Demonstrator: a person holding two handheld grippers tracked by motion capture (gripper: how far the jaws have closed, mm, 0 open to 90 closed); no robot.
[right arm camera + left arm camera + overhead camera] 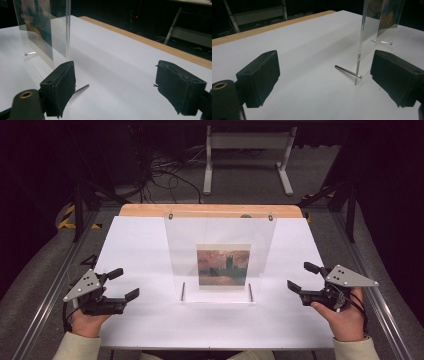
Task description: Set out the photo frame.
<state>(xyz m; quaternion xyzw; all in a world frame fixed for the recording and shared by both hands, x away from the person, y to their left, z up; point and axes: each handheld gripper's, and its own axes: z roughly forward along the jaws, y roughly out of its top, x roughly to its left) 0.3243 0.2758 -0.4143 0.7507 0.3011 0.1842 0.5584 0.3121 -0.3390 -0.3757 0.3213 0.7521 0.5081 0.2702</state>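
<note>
Room: dark all around; grey floor (pixel 240 175) behind the table, with black cables (pixel 165 172) and a white metal stand (pixel 248 142) on it.
Table: the table (pixel 135 245) has a white top and a wooden strip (pixel 210 210) along its far edge; grey rails run along both sides.
Acrylic frame: a clear acrylic frame (pixel 220 227) stands upright in the middle of the table, between the two hands, touched by neither.
Picture: a small painting (pixel 223 266) sits in the lower part of the frame.
Pins: thin metal pins (pixel 347 71) pass through the bottom of the frame and lie on the white top.
Left hand-held gripper: the left hand-held gripper (pixel 124 284) is low at the left of the frame; jaws wide apart, nothing between them.
Right hand-held gripper: the right hand-held gripper (pixel 303 277) is at the right of the frame; jaws wide apart, holding nothing.
</note>
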